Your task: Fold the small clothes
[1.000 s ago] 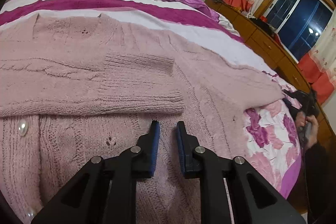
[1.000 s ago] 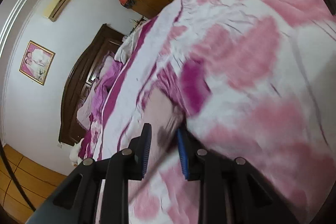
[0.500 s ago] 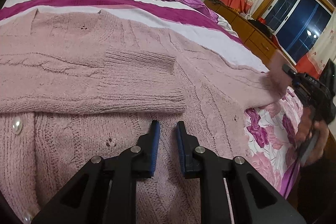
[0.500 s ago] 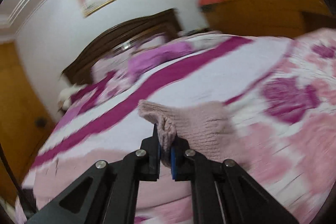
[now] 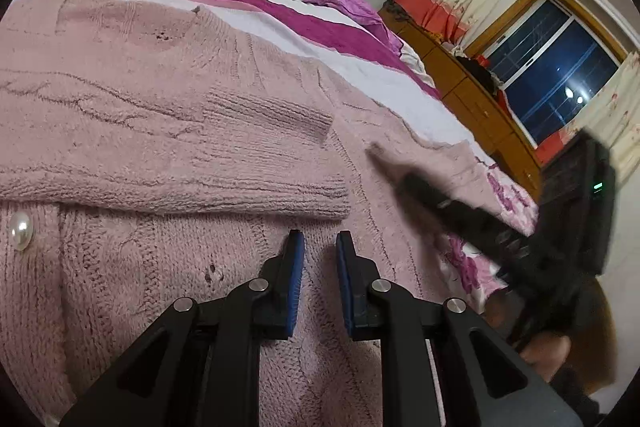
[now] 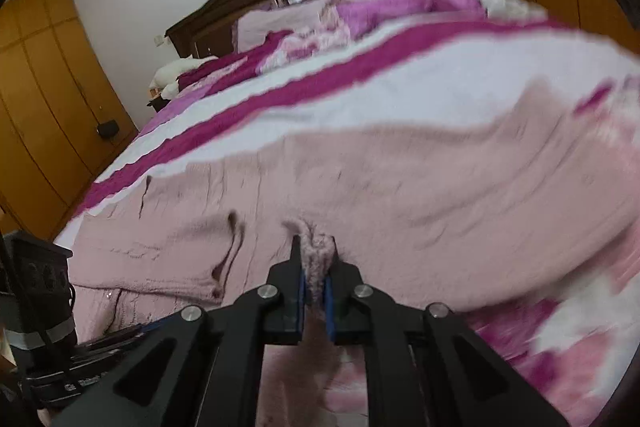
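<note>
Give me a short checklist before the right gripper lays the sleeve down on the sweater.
1. Right gripper shut on the sleeve cuff: ok.
2. Other sleeve already folded flat across the sweater: ok.
3. Left gripper holds nothing, its fingers a little apart over the knit: ok.
4. Left gripper out of the sleeve's landing spot: cannot tell.
5. Carried sleeve free of twist: cannot tell, the picture is blurred.
6. Sweater lies flat on the bed cover: ok.

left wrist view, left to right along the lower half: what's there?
White pearl button → left gripper over the pink knitted cardigan → blurred black right gripper holding a cardigan sleeve → pink floral bedspread.
</note>
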